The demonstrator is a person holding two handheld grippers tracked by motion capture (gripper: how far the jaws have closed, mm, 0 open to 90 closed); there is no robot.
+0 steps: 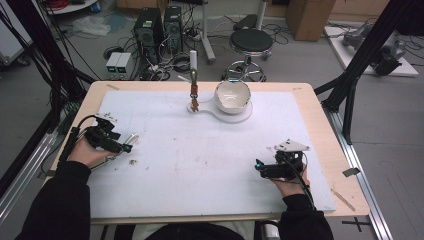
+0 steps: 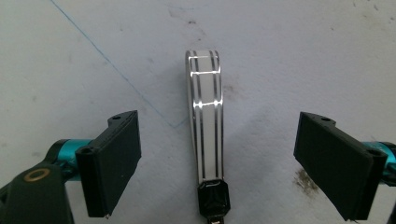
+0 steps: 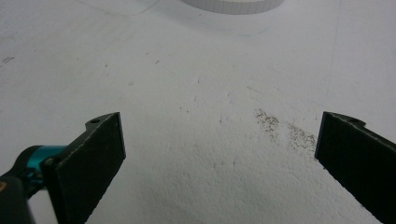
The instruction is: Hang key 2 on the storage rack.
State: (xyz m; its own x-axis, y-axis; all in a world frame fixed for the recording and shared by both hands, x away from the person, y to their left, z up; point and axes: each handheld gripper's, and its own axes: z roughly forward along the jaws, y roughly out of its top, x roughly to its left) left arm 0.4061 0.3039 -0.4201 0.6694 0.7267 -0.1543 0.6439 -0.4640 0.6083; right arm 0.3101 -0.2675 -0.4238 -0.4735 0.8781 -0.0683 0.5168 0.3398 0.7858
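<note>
thing in hand: a flat polished metal handle with dark lengthwise stripes and a black collar at its near end (image 2: 205, 126), lying flat on the white foam table cover (image 1: 200, 165) near its left edge; in the high view it is the small shiny piece just ahead of the left gripper (image 1: 131, 140)
left gripper (image 2: 215, 154): jaws apart with the handle lying between them, neither pad touching it, a clear gap on each side
right gripper (image 3: 219, 158): jaws wide, nothing between them, resting over bare cover near the front right (image 1: 262, 167)
how it should handle: judged stiff and light; the mirror finish looks slippery, so a grip across the narrow flat sides may slide; not fragile
where to take hold: mid-shaft, across the width, where the sides run parallel; the black collar looks less slick but sits very close to the jaw roots
what may hinder: it lies flush on the cover, so the pads must come right down to the surface
counts: one striped metal handle; two grippers; one white ceramic bowl (image 1: 232, 95) on one white keyhole-shaped base (image 1: 235, 116); one upright white-handled tool standing in that base (image 1: 193, 80); one small scrap of debris on the cover by the left hand (image 1: 133, 161)
</note>
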